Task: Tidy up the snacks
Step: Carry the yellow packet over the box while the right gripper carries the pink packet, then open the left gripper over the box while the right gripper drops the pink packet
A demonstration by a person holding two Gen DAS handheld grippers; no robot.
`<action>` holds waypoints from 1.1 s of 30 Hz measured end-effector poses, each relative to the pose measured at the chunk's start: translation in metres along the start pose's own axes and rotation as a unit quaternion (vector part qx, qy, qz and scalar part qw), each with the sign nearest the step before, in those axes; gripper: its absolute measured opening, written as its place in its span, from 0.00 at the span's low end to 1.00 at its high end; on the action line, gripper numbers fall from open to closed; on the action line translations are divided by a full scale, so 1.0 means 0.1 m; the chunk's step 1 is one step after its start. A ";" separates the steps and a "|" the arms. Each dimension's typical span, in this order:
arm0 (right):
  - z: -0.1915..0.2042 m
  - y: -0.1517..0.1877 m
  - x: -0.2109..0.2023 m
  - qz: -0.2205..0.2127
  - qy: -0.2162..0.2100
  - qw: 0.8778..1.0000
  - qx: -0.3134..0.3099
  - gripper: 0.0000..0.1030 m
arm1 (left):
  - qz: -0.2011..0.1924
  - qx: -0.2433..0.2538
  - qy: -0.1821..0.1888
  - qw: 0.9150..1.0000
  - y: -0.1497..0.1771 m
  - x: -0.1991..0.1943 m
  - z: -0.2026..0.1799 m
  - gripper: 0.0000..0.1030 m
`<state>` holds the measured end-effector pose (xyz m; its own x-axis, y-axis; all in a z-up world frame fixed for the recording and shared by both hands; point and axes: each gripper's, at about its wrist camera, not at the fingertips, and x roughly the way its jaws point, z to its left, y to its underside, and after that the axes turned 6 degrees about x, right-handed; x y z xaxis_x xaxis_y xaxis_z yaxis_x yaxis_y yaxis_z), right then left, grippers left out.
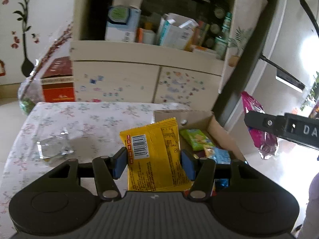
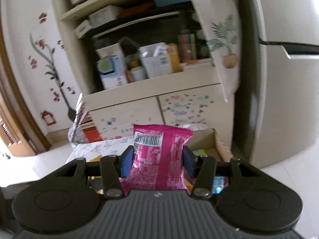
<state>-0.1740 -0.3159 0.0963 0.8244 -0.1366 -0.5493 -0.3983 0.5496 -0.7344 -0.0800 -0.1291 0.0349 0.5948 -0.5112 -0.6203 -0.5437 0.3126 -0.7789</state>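
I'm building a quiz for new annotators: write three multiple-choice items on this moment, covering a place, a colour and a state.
1. Where is the green snack packet?
A. inside the brown cardboard box
B. on the floral tablecloth
C. on the cabinet shelf

2. What colour is the foil packet in the right gripper?
A. yellow
B. pink
C. blue

3. What is the left gripper doing?
A. open, empty
B. shut, empty
C. shut on the yellow foil packet

Answers: 1 A, it lies within the box walls; 2 B, pink wrapper between the pads; 3 C, both pads press the packet.
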 end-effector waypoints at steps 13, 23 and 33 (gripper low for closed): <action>-0.27 0.01 0.12 0.004 0.031 0.998 0.047 0.50 | 0.017 0.030 0.071 0.997 0.08 0.31 -0.45 0.61; -0.36 -0.02 0.16 -0.005 0.053 0.995 0.090 0.77 | -0.001 0.030 0.080 0.996 0.07 0.27 -0.58 0.92; -0.26 0.00 0.25 0.019 0.050 0.995 0.085 0.84 | 0.035 -0.017 0.035 0.999 0.01 0.24 -0.24 0.96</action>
<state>-0.1640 -0.3408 0.0715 0.7621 -0.1902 -0.6189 -0.3471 0.6869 -0.6385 -0.0802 -0.1598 0.0220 0.5126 -0.5448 -0.6636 -0.6031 0.3217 -0.7299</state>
